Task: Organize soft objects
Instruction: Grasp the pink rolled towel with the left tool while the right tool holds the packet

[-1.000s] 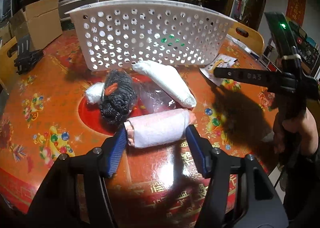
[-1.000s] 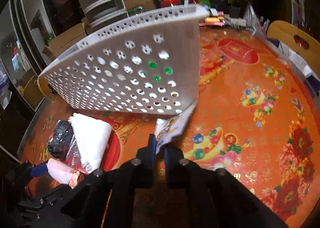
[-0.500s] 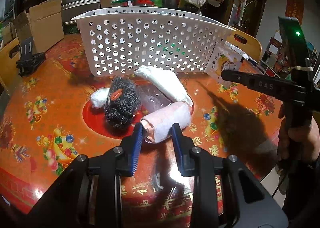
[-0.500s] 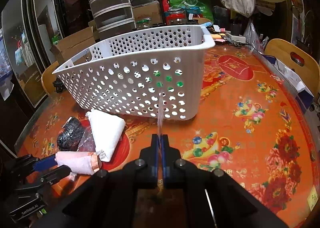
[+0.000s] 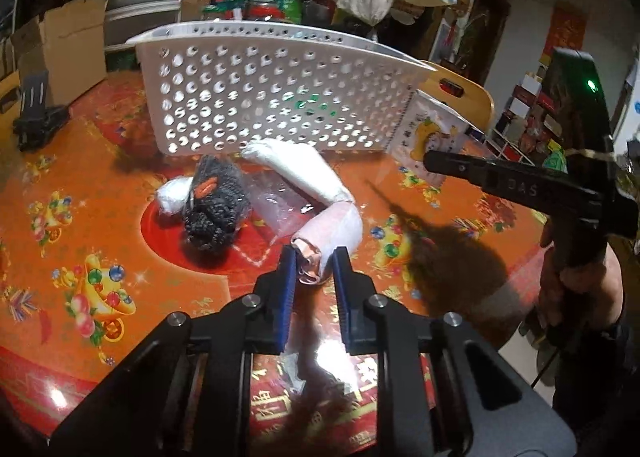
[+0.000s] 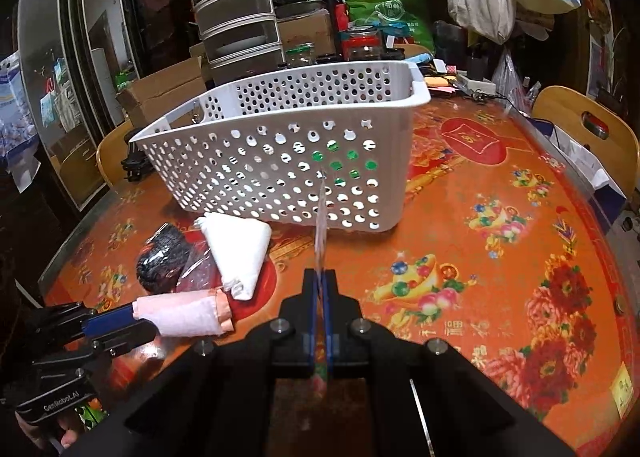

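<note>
The counter [image 6: 500, 185], covered in an orange and red patterned cloth, fills the lower half of both views, and a white perforated basket [image 6: 288, 161] is seen at upper centre with its open top free. In front of the basket a cluster of soft objects is gathered: a white cloth bundle [image 5: 296, 169], a dark knitted item [image 5: 212, 205] in clear wrap, a small white roll [image 5: 172, 197] at its left, and a pink rolled cloth [image 5: 332, 229] at centre frame. The left gripper [image 5: 314, 269] is closed on the near end of the pink rolled cloth; it is judged light, limp and compressible, best pinched mid-roll so it cannot unroll. The right gripper [image 6: 320, 289] is pressed tight on a thin flat packet [image 5: 432, 133], seen edge-on, likely slippery. The basket's near wall is judged the only obstacle.
</note>
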